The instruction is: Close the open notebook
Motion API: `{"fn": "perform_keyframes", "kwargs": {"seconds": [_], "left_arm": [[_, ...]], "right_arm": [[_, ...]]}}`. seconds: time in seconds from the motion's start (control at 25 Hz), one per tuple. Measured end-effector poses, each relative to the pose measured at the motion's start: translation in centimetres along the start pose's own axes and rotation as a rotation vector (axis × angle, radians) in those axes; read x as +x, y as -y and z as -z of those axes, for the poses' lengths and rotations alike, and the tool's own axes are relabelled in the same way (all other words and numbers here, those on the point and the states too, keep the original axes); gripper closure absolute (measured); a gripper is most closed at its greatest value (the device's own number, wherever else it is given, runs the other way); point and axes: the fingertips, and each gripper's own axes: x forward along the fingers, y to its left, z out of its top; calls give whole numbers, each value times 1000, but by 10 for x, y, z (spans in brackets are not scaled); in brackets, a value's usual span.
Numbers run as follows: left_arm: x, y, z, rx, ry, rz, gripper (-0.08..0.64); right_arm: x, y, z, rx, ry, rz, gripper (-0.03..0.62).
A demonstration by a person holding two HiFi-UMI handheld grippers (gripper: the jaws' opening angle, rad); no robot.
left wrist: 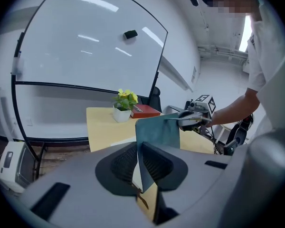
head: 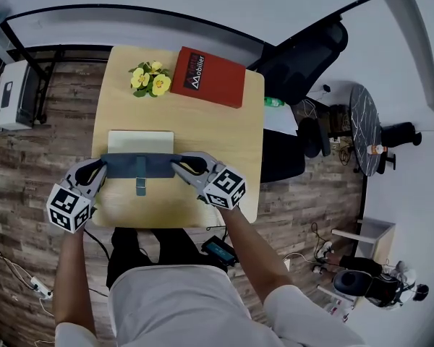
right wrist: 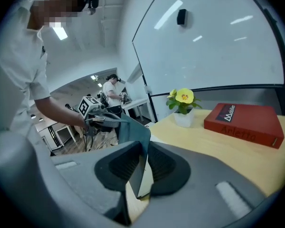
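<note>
So the notebook (head: 140, 142) sits on the near half of the table (head: 202, 129), its dark cover (head: 139, 166) raised, pinched tight by left gripper (head: 101, 169) and right gripper (head: 179, 166), one each end.

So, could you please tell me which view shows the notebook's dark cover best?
The head view: the whole cover shows, held up between the left gripper and right gripper, white pages behind. Each gripper view shows only one edge pinched in its jaws, the rest foreshortened.
</note>
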Motion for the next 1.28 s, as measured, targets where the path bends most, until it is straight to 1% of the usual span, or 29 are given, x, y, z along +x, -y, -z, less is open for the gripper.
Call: {"fn": "perform_keyframes", "kwargs": {"seconds": [0.08,0.2,0.32,0.44,0.6,0.8,0.88,1.0,1.12,1.2,1.28], "left_arm": [[8,-8,-2,-19,-11,-21,515],[18,-18,-2,-70,-15,-46,514],[28,-25,0,-113,-29,-70,511],[35,-31,4,-139,-45,-78,508],[46,-42,11,-185,-66,-89,506],[59,-52,23,-240,-111,-110,504],[64,-56,29,-256,-141,-125,503],[71,-60,35,-250,-195,-158,503],[73,-60,38,-226,-223,-184,502],[74,-60,38,-199,-233,-202,501],[75,-60,38,-154,-246,-226,499]], "right_arm": [[5,11,0,57,10,21,541],[11,24,4,155,34,51,534],[14,39,9,210,57,121,525],[19,48,15,219,60,184,523],[27,58,23,220,31,247,512],[37,70,36,243,-34,303,500],[39,75,43,253,-73,340,495],[43,81,51,233,-135,409,486],[45,82,54,212,-160,440,485],[45,82,55,167,-182,458,485],[47,83,55,129,-194,477,485]]}}
